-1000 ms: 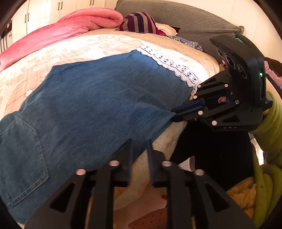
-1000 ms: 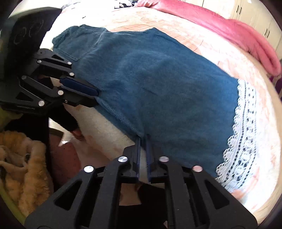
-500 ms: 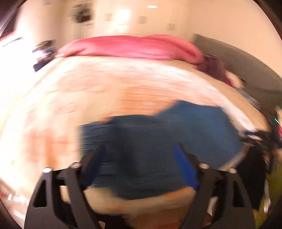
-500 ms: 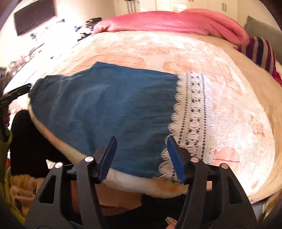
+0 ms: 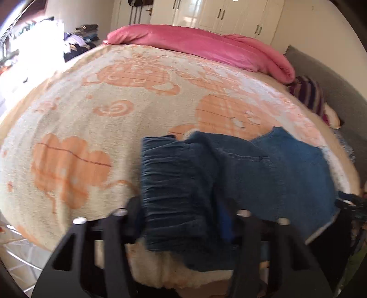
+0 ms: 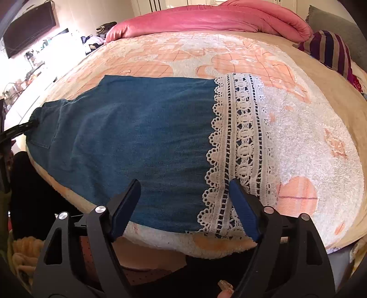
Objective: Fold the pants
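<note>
1. Left wrist view, left side: the bed point(image 5: 96, 119) with its cream-and-peach blanket lies bare from the left edge across to the pink duvet point(image 5: 206, 45) at the far side. The near bed edge drops off just under the left claw point(image 5: 181, 220).
2. Left claw: jaws spread wide. The gathered waistband end of the pants point(image 5: 229, 174) lies between the two fingers and drapes over the near bed edge; whether either pad touches the cloth cannot be told, since the frame is blurred there.
3. Change on the left: 1.0 s ago the left jaws stood nearly shut just short of the denim edge; now they are wide apart and astride the waistband.
4. Right wrist view, left to right: pants point(image 6: 137, 137) lie flat along the near edge of the bed point(image 6: 321, 149), waistband at far left, white lace hem point(image 6: 238, 142) to the right. Open blanket stretches right of the lace and behind the pants up to the pink duvet point(image 6: 206, 18).
5. Right claw point(image 6: 183, 194): jaws wide apart, gripping nothing. It hovers at the near bed edge, left finger over the denim, right finger over the lace hem.
6. Change on the right: 1.0 s ago the right jaws were almost closed at the mid-leg edge; now they are open and sit at the hem end.
</note>
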`<action>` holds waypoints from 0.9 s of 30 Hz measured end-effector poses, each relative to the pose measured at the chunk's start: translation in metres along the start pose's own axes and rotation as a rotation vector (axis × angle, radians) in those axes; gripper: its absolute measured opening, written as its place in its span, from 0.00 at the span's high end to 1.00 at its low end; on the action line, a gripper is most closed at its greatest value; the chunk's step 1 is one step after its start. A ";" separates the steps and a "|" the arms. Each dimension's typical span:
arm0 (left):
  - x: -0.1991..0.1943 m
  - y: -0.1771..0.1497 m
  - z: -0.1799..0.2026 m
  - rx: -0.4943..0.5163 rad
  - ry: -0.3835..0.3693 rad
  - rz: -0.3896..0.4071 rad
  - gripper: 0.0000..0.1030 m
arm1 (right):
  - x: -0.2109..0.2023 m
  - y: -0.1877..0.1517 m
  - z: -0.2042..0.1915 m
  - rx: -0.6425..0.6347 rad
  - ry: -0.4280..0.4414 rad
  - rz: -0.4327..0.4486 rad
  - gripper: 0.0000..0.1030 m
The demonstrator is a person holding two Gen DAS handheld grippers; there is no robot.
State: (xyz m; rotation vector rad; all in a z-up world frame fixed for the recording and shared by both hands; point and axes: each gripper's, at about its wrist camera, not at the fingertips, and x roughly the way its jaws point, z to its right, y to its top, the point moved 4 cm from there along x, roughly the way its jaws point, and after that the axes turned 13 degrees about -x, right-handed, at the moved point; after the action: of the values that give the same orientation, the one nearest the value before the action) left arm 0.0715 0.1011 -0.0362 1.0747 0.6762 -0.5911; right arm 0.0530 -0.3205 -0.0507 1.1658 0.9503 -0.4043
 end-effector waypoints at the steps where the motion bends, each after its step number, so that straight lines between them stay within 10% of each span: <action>1: -0.002 0.002 -0.006 -0.022 -0.028 -0.002 0.59 | 0.000 0.000 0.000 0.000 0.000 0.000 0.28; 15: -0.048 0.013 0.006 0.006 -0.001 0.113 0.33 | -0.011 0.001 0.004 0.033 0.007 0.061 0.23; 27: -0.002 0.021 0.144 0.226 -0.278 -0.031 0.24 | -0.023 0.032 0.037 0.113 -0.016 0.150 0.23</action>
State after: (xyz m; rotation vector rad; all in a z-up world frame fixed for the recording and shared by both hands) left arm 0.1155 -0.0240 0.0230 1.1647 0.3898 -0.8414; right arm 0.0783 -0.3457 -0.0107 1.3253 0.8283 -0.3495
